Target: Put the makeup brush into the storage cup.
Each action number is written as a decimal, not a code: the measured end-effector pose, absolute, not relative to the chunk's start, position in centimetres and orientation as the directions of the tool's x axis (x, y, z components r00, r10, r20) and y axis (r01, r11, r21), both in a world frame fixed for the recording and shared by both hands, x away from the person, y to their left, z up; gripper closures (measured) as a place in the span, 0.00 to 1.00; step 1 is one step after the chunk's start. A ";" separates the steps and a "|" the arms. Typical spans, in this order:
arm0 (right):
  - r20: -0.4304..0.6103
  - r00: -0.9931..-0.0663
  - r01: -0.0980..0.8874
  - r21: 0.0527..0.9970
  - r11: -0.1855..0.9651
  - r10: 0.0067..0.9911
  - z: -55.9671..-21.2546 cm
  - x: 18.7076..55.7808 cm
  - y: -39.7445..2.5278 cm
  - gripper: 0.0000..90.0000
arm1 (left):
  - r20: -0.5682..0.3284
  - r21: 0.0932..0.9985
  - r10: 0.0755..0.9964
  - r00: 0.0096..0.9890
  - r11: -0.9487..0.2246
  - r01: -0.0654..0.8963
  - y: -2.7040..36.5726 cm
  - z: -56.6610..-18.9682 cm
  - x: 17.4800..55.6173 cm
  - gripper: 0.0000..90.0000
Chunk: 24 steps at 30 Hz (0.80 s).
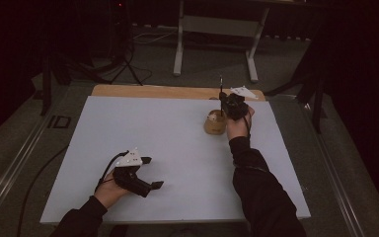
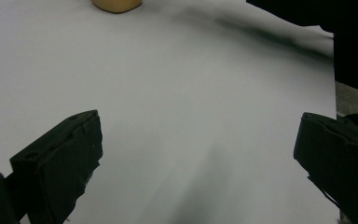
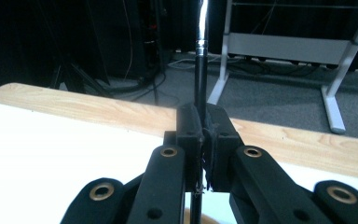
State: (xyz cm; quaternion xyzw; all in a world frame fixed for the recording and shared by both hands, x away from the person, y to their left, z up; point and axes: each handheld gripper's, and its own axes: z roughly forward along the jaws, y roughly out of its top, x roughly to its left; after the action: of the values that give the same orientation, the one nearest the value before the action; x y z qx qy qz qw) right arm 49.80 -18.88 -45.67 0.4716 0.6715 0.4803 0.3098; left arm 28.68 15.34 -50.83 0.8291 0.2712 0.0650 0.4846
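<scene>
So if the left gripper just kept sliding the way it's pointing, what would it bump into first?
Probably nothing nearby. The left gripper is open over the bare white table top. The tan wooden holder sits far ahead and off to one side of its line, though depth is hard to judge.

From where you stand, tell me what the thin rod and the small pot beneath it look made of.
Rod: black shaft with a shiny silvery collar, probably metal there; the shaft could be plastic or painted wood. Pot: matte tan, likely wood or ceramic; too dim to say which.
</scene>
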 end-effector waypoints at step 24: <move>0.078 -0.387 0.382 0.921 0.083 0.919 -48.6 49.2 -19.9 0.96 | -0.163 0.834 0.511 0.844 -0.386 0.394 15.3 -50.9 28.8 0.01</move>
State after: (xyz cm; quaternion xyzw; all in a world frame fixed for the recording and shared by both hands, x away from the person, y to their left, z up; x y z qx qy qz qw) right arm 49.17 -19.93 -48.62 0.4776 0.6805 0.4802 0.2796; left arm 28.77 15.35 -50.95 0.8303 0.2725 0.0602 0.4824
